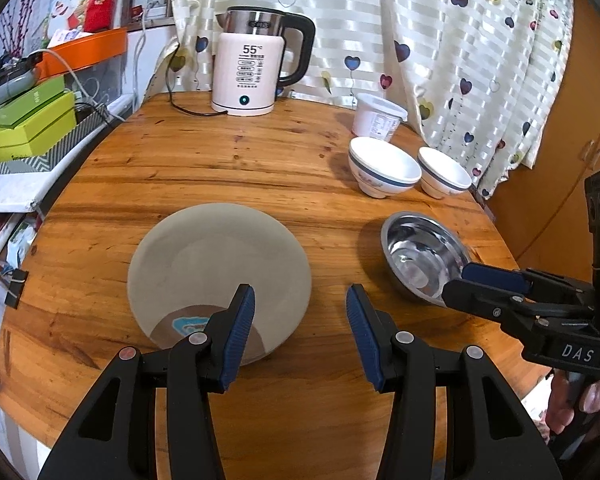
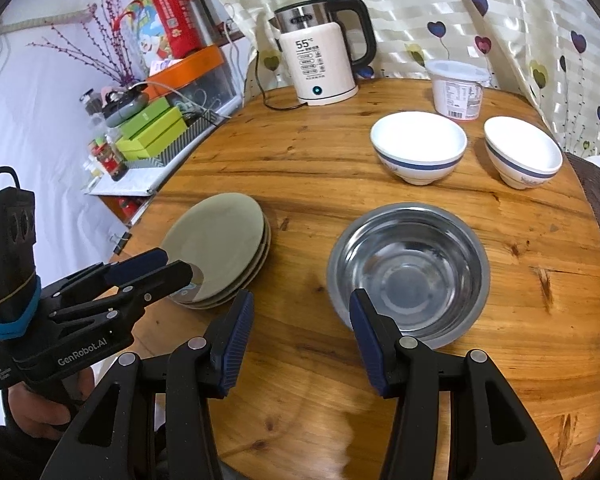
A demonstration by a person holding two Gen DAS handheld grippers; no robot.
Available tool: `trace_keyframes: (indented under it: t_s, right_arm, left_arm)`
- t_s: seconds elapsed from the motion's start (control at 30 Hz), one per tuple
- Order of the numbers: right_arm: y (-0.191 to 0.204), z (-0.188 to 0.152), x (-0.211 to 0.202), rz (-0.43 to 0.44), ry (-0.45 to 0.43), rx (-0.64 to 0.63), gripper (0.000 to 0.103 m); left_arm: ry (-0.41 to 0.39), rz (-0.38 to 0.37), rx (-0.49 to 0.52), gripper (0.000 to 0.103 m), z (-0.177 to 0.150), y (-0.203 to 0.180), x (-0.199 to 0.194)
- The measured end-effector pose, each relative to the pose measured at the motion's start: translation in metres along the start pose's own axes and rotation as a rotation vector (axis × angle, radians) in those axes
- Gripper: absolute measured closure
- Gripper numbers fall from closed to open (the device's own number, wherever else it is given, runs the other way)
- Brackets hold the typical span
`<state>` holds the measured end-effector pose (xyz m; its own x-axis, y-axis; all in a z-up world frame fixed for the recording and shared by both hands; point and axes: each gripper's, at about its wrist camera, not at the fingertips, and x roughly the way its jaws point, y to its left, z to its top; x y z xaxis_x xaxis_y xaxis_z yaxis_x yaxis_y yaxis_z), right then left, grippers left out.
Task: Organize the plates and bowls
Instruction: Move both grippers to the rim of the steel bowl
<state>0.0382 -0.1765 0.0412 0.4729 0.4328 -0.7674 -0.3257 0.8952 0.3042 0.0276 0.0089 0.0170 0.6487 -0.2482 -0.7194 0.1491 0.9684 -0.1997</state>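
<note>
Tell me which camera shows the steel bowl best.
The right wrist view: the steel bowl sits near centre, its whole rim and inside visible beyond the open right hand-held gripper. In the left wrist view the steel bowl lies off to the right, partly covered by the right hand-held gripper's fingers.

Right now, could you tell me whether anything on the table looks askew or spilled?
Nothing is spilled or broken. The only oddity: the plate stack sits slightly fanned, its rims not aligned. The steel bowl and both white bowls stand upright.
</note>
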Motion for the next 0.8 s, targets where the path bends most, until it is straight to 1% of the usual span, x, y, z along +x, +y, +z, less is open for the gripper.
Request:
trace_keyframes:
  t_s: [0.47,0.63,0.8]
  right_arm:
    - [-0.036,-0.001,-0.007,-0.071,-0.009,0.072,0.053]
    - [-0.061,-0.002,-0.011,-0.133,-0.023,0.117,0.053]
    - [-0.090,-0.007,-0.011,-0.193,-0.019,0.184,0.053]
  left_arm:
    - [0.047,-0.063,0.070,0.054,0.011,-0.033,0.028]
    - [0.059,-0.107,0.078,0.054,0.014,-0.044,0.039]
    - [0.093,-0.147,0.066,0.054,0.018,-0.052,0.054]
